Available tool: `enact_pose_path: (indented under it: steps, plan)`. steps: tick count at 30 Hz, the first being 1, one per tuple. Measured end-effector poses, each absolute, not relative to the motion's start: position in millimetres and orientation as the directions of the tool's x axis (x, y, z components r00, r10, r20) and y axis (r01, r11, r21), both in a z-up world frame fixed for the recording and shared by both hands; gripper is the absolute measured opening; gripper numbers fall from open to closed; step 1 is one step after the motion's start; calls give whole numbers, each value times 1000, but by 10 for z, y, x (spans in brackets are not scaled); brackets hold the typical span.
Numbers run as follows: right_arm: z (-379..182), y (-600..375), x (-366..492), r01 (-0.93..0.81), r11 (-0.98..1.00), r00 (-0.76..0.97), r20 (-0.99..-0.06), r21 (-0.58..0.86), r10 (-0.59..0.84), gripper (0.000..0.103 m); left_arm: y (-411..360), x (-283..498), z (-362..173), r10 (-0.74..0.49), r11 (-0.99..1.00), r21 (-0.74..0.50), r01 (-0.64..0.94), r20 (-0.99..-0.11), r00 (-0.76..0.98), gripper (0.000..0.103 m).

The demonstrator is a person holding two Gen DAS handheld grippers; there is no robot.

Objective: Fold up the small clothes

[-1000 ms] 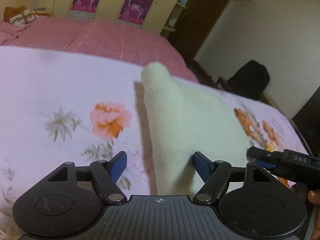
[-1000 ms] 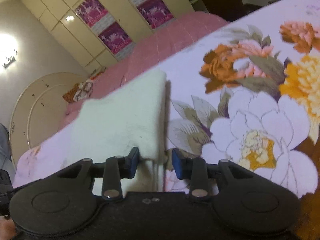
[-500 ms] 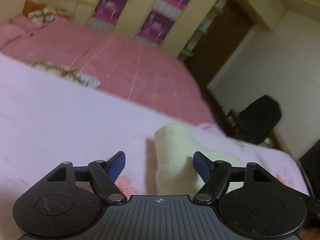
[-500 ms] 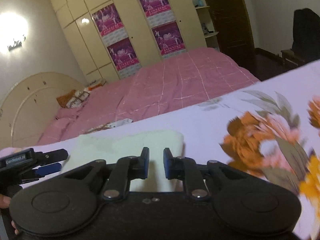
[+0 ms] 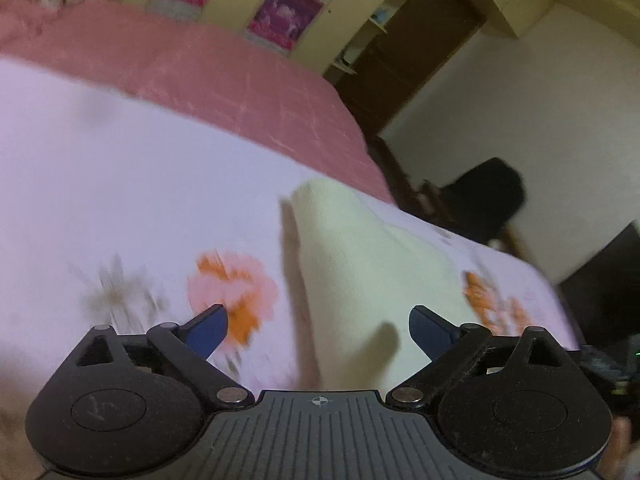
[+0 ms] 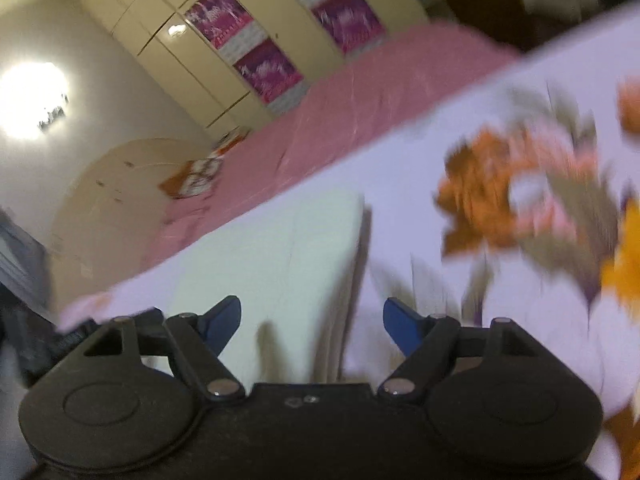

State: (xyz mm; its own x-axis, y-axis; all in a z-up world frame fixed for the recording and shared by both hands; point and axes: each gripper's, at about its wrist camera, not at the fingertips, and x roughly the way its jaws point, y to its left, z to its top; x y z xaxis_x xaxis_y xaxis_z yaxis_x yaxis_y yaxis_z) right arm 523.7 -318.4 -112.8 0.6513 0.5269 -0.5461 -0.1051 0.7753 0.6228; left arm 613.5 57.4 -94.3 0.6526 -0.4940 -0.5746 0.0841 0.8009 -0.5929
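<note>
Both hand-held grippers, left gripper [image 5: 318, 326] and right gripper [image 6: 312, 322], gape wide, holding nothing; pale cream soft folded cloth [image 5: 360, 276] lies on floral bedsheet [image 5: 120, 200]; probably light, limp; pinch near corners.

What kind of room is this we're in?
Most likely a bedroom: a pink bedspread, a rounded headboard, tall cream wardrobes, and a cream garment on a floral sheet.
</note>
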Motion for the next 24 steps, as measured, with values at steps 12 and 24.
enact_pose_path:
  steps: [12, 24]
  plan:
    - [-1310, -3157, 5410, -107, 690, 515, -554, 716, 654, 74, 308, 6276, -1039, -567, 790, -598, 138, -624, 538, 78]
    - [-1174, -2775, 5466, -181, 783, 494, -633, 596, 596, 49, -84, 6298, -959, -508, 851, -485, 202, -662, 551, 48]
